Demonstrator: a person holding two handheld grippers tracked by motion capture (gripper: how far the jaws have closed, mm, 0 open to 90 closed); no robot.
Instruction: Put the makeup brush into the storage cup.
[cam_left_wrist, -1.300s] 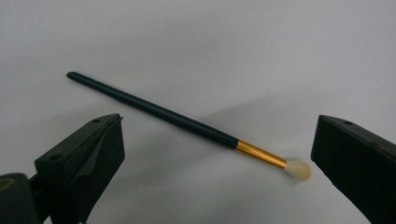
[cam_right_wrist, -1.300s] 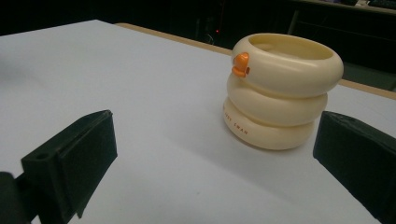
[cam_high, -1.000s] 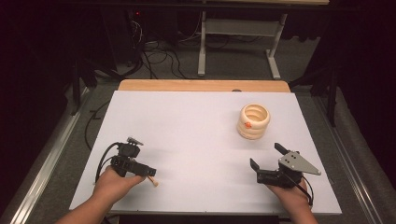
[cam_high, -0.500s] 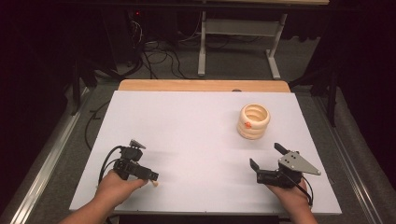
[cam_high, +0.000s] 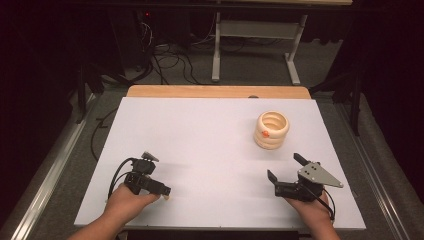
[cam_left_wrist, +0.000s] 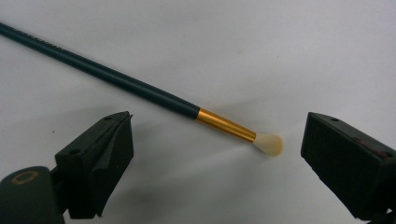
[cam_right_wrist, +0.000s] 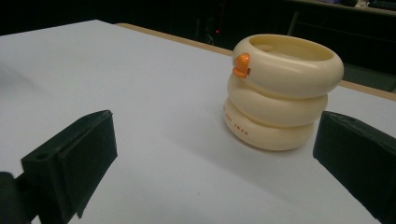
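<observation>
A paintbrush with a dark green handle, gold ferrule and pale bristles lies flat on the white table. My left gripper stands open around the brush's bristle end. Its jaws have just been closing a little, and neither pad touches the brush. In the high view the left gripper sits near the front left edge, the brush tip peeking out beside the hand. My right gripper is open and holds nothing. It faces a cream holder of stacked rings with an orange beak, which stands a short way off.
The cream holder stands on the table's right half. A wooden strip runs along the far edge. Beyond it are cables and a desk frame on the floor.
The left hand has shifted slightly toward the near edge. The right hand and the cream holder have stayed put.
</observation>
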